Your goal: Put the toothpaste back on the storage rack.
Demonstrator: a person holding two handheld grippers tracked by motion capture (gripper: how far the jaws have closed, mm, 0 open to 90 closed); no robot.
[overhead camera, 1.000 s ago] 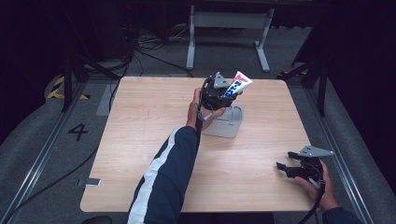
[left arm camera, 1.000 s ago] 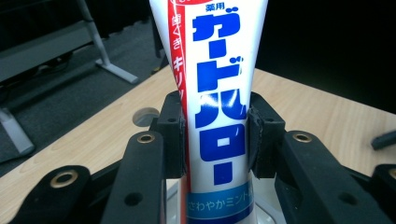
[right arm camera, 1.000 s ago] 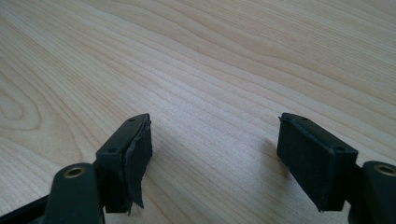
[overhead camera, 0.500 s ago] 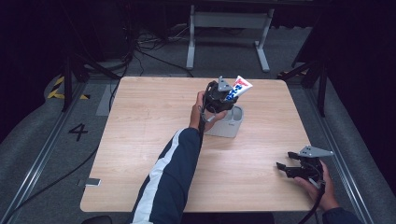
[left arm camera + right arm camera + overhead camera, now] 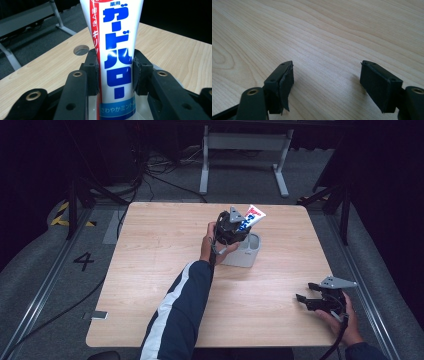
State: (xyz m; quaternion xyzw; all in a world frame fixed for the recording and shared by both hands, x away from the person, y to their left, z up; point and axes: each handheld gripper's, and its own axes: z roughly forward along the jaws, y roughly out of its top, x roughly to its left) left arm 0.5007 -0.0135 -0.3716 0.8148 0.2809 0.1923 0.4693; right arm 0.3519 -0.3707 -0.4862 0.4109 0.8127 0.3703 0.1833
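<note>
A: Starting at the left, what does the left gripper [image 5: 239,226] have?

B: Its jaws pinch a white toothpaste tube [image 5: 115,50] with blue lettering. In the left gripper view the two pads press on the tube's sides, a little below its middle.

A: And where does the tube sit relative to that claw?

B: Between the pads, rising past them and leaning away in the high view. Its lower end goes down into a pale grey cup [image 5: 247,254] just under the claw, on the wooden table [image 5: 150,250]. Whether it touches the cup's bottom cannot be told.

A: And further right?

B: The right gripper [image 5: 306,300] rests low by the table's near right corner, well apart from the cup. Its jaws stand spread, with bare wood between the pads [image 5: 379,86].
</note>
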